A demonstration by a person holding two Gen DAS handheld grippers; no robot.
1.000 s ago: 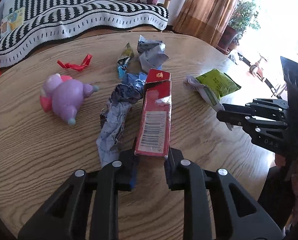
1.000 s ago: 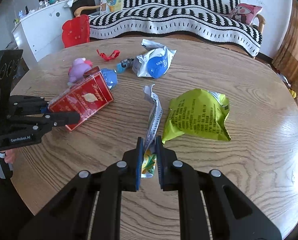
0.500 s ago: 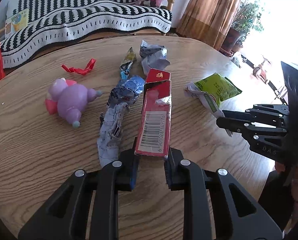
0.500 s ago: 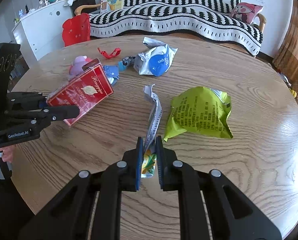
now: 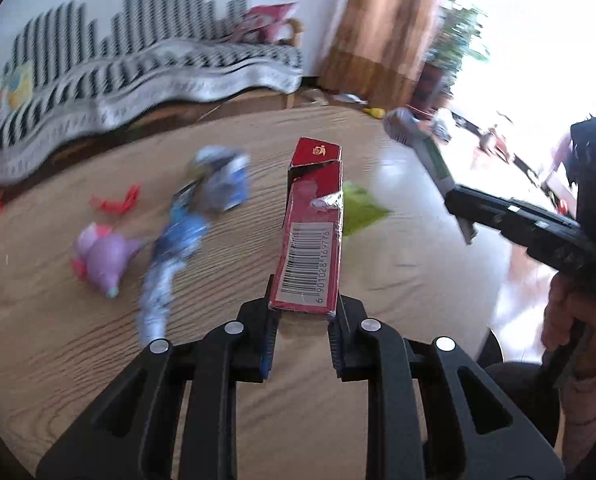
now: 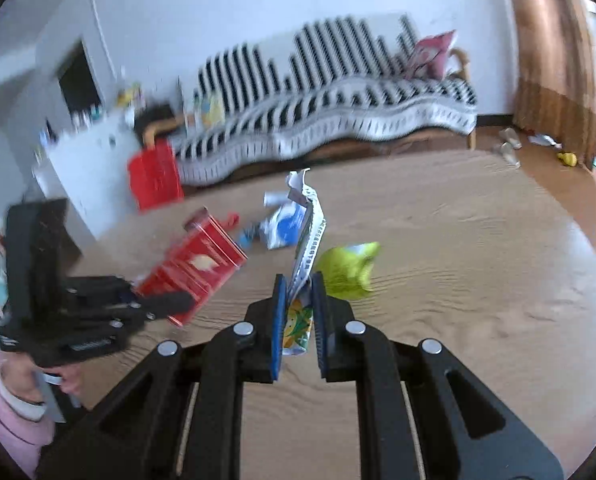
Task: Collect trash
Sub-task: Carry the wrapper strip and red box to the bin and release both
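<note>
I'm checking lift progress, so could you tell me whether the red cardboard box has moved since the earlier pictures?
Yes. The red cardboard box, gripped by the left tongs, has risen off the round wooden table.

The carton point(image 5: 312, 236) is red with a white barcode panel; the wrapper point(image 6: 308, 248) is white with dark print and a yellow-green end; a lime green bag point(image 6: 348, 270) lies on the tan woodgrain table point(image 6: 458, 280); the toy point(image 5: 105, 256) is purple and pink; the sofa throw point(image 6: 338, 108) is black-and-white striped.
</note>
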